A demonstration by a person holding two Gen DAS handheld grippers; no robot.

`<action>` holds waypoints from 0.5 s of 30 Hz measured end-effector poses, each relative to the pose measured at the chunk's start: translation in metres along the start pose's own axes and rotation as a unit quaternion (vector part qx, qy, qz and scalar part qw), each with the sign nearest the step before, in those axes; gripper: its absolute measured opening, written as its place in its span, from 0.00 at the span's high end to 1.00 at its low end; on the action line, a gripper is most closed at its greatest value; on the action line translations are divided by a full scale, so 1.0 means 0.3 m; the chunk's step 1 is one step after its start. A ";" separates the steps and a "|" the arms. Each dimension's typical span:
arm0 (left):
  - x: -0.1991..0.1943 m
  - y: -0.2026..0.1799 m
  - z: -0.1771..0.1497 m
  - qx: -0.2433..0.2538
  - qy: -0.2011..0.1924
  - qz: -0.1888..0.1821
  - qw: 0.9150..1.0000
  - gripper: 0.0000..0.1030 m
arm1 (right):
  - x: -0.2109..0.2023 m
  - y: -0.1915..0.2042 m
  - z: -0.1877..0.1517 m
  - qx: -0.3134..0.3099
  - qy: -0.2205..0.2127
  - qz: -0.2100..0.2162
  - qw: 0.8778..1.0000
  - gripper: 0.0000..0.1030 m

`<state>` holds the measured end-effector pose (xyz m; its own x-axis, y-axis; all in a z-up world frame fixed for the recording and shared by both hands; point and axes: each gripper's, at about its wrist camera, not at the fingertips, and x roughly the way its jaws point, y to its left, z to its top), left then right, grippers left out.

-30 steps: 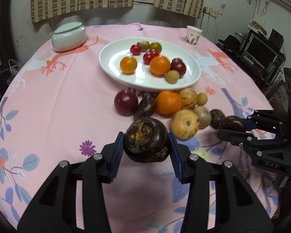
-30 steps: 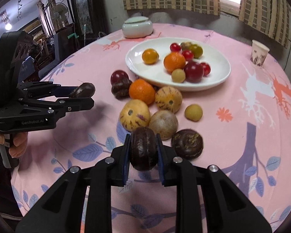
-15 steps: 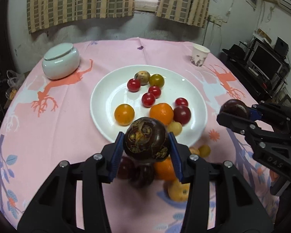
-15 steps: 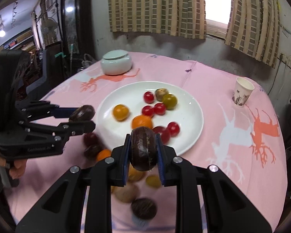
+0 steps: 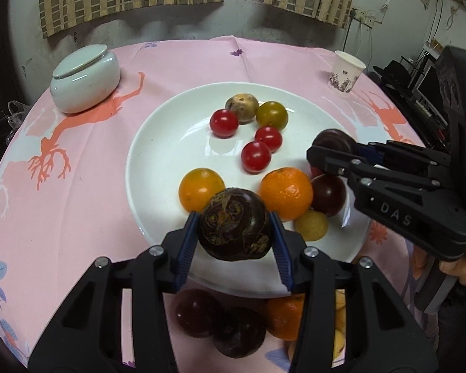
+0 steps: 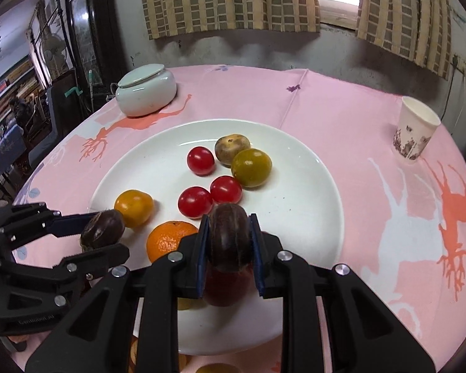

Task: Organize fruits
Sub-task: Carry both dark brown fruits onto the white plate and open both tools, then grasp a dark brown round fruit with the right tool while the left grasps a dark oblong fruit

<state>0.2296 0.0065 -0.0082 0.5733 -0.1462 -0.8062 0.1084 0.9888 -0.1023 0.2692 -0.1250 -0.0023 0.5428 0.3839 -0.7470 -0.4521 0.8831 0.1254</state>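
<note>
My left gripper [image 5: 234, 233] is shut on a dark purple mangosteen [image 5: 233, 227] and holds it above the near rim of the white plate [image 5: 158, 143]. My right gripper [image 6: 228, 242] is shut on another dark mangosteen [image 6: 230, 236] over the plate's [image 6: 310, 192] near part; it shows at the right in the left wrist view [image 5: 335, 141]. The plate holds red cherry tomatoes [image 5: 256, 155], an orange [image 5: 285, 192], a yellow-orange tomato [image 5: 200, 188], a green tomato [image 5: 271, 115] and a brown fruit [image 5: 241, 107].
Several fruits [image 5: 220, 320] lie on the pink cloth under my left gripper, near the plate's front. A pale green lidded jar [image 5: 85, 77] stands at the back left. A paper cup [image 5: 346, 71] stands at the back right. Curtains and a wall are behind the table.
Both grippers have moved forward with their mangosteens, from the loose fruit pile to over the plate. The plate now looms closer and the pile has slipped below the fingers.
</note>
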 end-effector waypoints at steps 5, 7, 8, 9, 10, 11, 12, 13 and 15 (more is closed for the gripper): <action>-0.029 -0.008 -0.008 0.003 -0.016 0.028 0.999 0.28 | -0.037 0.011 -0.020 -0.005 -0.008 -0.013 1.000 0.74; -0.056 -0.008 -0.013 0.001 -0.023 0.025 0.999 0.28 | -0.070 0.011 -0.032 -0.005 -0.014 -0.016 1.000 0.74; -0.072 -0.007 -0.018 0.000 -0.026 0.025 0.999 0.28 | -0.095 0.008 -0.043 0.003 -0.017 -0.012 1.000 0.74; -0.090 -0.006 -0.027 -0.002 -0.030 0.022 0.999 0.27 | -0.115 0.004 -0.053 0.009 -0.020 -0.007 1.000 0.74; -0.105 -0.006 -0.034 -0.001 -0.032 0.020 0.999 0.26 | -0.141 0.000 -0.067 0.014 -0.021 -0.001 1.000 0.71; -0.124 -0.006 -0.045 0.001 -0.034 0.017 0.999 0.25 | -0.162 -0.002 -0.080 0.017 -0.020 0.004 1.000 0.56; -0.143 -0.008 -0.059 0.004 -0.037 0.015 0.999 0.22 | -0.194 -0.002 -0.101 0.022 -0.026 0.004 0.999 0.44; -0.164 -0.010 -0.075 0.007 -0.043 0.015 0.999 0.21 | -0.229 -0.004 -0.123 0.028 -0.041 0.001 0.999 0.31; -0.192 -0.018 -0.105 0.011 -0.049 0.023 0.998 0.19 | -0.293 0.003 -0.162 0.022 -0.059 -0.001 0.998 0.29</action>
<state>0.1704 0.0105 0.0205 0.6542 -0.1034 -0.7492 0.0973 0.9939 -0.0522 0.1866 -0.1710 0.0317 0.6242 0.4095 -0.6654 -0.4215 0.8936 0.1545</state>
